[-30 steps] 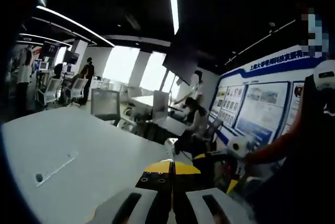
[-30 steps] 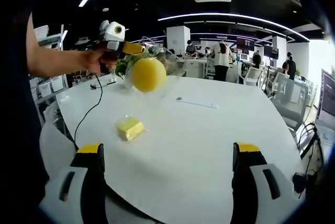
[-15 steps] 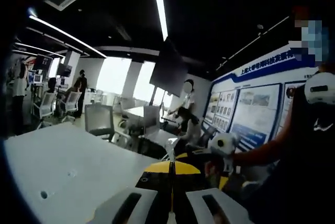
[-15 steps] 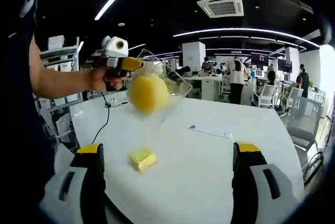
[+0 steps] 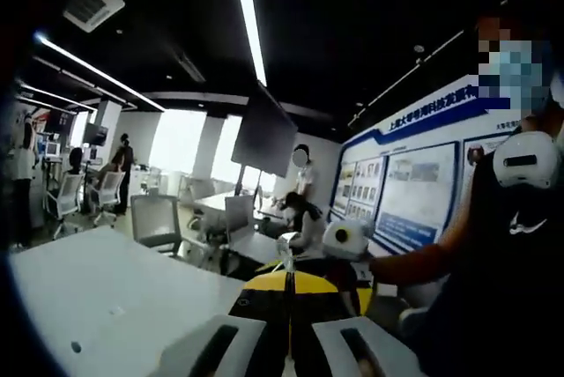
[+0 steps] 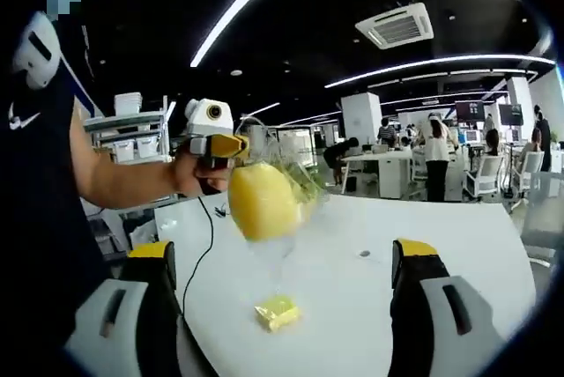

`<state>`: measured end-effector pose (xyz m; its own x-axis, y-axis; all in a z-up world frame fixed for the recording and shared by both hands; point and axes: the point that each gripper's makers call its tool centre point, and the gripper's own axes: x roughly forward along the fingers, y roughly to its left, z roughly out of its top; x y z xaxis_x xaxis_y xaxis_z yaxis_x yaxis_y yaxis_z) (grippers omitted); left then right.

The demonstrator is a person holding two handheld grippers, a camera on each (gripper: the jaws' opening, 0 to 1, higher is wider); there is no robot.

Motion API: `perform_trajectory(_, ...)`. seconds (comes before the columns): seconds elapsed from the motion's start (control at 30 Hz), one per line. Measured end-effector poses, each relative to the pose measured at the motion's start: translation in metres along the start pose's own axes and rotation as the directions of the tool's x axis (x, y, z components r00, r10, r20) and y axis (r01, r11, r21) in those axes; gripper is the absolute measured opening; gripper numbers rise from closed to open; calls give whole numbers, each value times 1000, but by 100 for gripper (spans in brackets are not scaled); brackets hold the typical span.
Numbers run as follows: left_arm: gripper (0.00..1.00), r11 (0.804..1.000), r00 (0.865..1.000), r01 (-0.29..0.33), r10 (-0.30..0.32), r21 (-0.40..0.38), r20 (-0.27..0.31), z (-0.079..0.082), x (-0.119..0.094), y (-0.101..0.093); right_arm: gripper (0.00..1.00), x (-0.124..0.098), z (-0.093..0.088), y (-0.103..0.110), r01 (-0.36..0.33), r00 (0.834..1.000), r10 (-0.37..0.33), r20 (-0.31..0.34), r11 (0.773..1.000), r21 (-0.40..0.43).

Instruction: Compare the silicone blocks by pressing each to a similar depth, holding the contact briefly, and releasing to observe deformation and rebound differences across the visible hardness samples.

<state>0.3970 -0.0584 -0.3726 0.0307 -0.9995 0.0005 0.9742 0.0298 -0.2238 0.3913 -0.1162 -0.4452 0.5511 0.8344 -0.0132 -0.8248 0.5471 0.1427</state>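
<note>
Raised since the earlier frame, the yellow silicone block (image 6: 263, 202) in its clear wrapper is held above the white table (image 6: 458, 254), gripped between the shut jaws of the left gripper (image 6: 240, 150). A smaller yellow block (image 6: 277, 313) lies on the table below. The right gripper (image 6: 280, 306) is held wide open.

On the far right wall in the left gripper view, a blue-and-white display board (image 5: 414, 179) carries a line of white characters along its blue upper band, too blurred to read. A white swoosh logo (image 6: 19, 118) marks the person's black shirt (image 6: 35, 210). No other text is legible.
</note>
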Motion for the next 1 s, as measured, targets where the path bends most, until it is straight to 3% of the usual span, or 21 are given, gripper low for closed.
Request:
perform_trajectory(0.13,0,1000,1000,18,-18,-5,6,2,1,-4,82,11,4,14,-69,998,69,0,998,-8)
perform_trajectory(0.33,0,999,999,45,-44,-6,12,6,3,-12,75,21,8,22,-118,993,119,6,993,-25)
perform_trajectory(0.57,0,997,996,75,-74,-25,40,13,3,-18,50,26,14,34,-186,981,186,46,983,-1)
perform_trajectory(0.77,0,995,995,96,-94,-31,45,17,2,-24,47,30,22,33,-205,972,197,127,977,52)
perform_trajectory(1.0,0,992,992,120,-118,-34,35,15,4,-32,44,34,22,46,-247,961,236,142,967,65)
